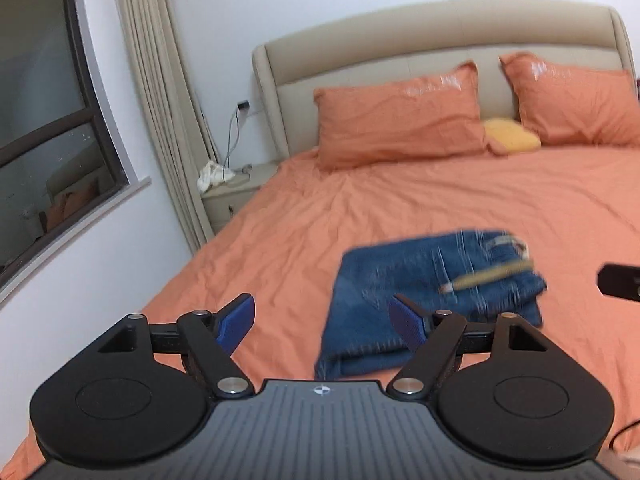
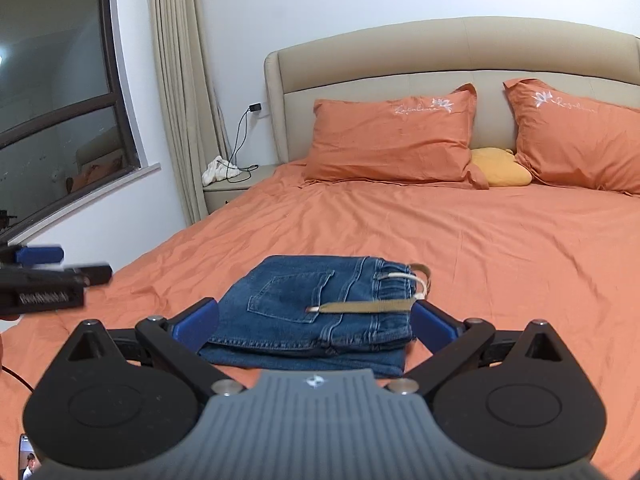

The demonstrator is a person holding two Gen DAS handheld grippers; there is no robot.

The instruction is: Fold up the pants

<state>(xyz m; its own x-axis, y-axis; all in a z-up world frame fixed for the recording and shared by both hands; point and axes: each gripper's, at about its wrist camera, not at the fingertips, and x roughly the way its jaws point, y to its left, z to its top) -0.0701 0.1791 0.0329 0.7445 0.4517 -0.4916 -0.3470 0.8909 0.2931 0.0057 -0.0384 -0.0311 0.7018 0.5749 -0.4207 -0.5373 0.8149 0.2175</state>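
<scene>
Just ahead of spread right fingers (image 2: 434, 326), seemingly untouched: folded pants (image 2: 316, 312).

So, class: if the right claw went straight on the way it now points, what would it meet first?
Most likely the folded jeans on the bed; the open right claw frames them, though depth is unclear.

Blue denim jeans (image 2: 316, 312) with an olive-tan belt (image 2: 360, 307) on an orange bedsheet (image 2: 500, 248). 2 orange pillows (image 2: 392, 140) carry white floral embroidery, a yellow cushion (image 2: 500, 168) between them. Beige headboard (image 2: 440, 52).
</scene>
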